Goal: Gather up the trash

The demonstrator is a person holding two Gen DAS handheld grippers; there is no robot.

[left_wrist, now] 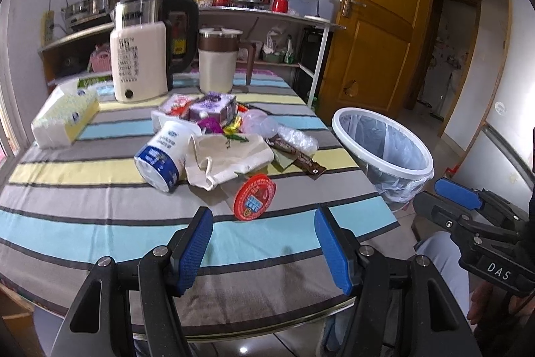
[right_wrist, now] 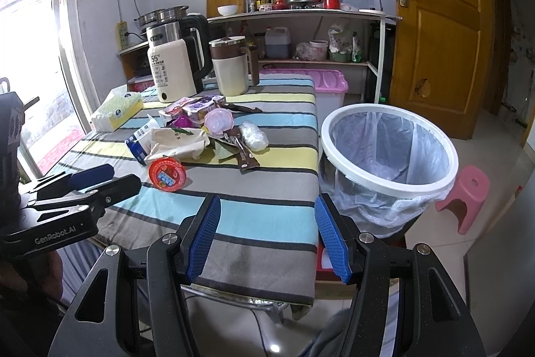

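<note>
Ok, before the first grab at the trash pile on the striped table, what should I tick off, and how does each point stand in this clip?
1. Left gripper open and empty: ok.
2. Right gripper open and empty: ok.
3. Trash bin lined with a bag, mouth unobstructed, standing beside the table's right edge: ok.
4. Nearest piece, the red round lid, lies apart from the other trash with free cloth in front of it: ok.
5. Non-trash stands clear of the pile: the kettle, mug and tissue pack sit behind or beside it: ok.
6. Whether the blue-and-white yogurt cup lying on its side is empty: cannot tell.
</note>
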